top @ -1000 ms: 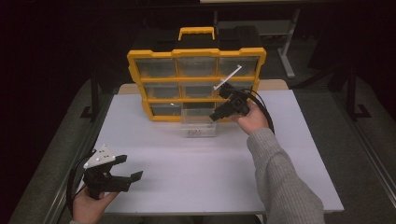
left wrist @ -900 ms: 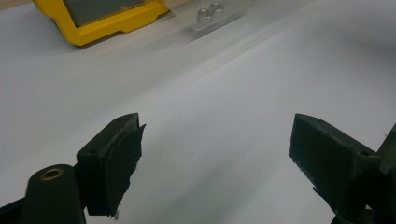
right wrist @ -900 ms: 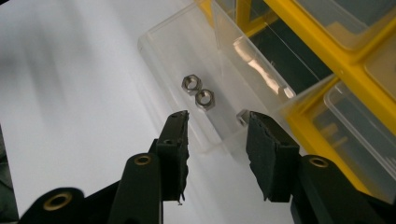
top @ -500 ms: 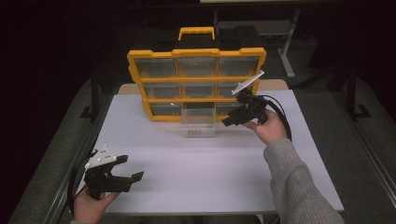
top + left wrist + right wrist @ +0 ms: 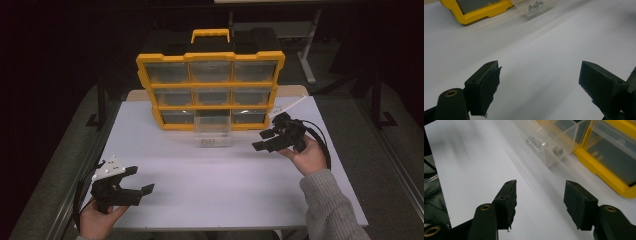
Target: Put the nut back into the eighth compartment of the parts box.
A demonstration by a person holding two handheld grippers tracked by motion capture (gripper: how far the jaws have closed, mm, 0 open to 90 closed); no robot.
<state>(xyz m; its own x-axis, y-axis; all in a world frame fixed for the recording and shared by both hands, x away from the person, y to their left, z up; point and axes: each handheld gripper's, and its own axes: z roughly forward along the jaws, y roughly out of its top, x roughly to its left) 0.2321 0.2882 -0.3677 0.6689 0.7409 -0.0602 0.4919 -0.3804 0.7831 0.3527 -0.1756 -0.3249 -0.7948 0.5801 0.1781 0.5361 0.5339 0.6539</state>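
Clear drawer (image 5: 213, 131) lies beyond right gripper's (image 5: 266, 141) (empty) jaws.

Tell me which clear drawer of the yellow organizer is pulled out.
The bottom-row middle clear plastic drawer juts onto the white table; the other eight sit flush in the yellow organizer.

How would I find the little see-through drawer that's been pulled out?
Find the big yellow organizer box with clear drawers standing at the back of the white table. Look at its bottom row, middle slot. The small clear plastic drawer sticks out onto the table there, unlike its pushed-in neighbours, with small metal bits inside.
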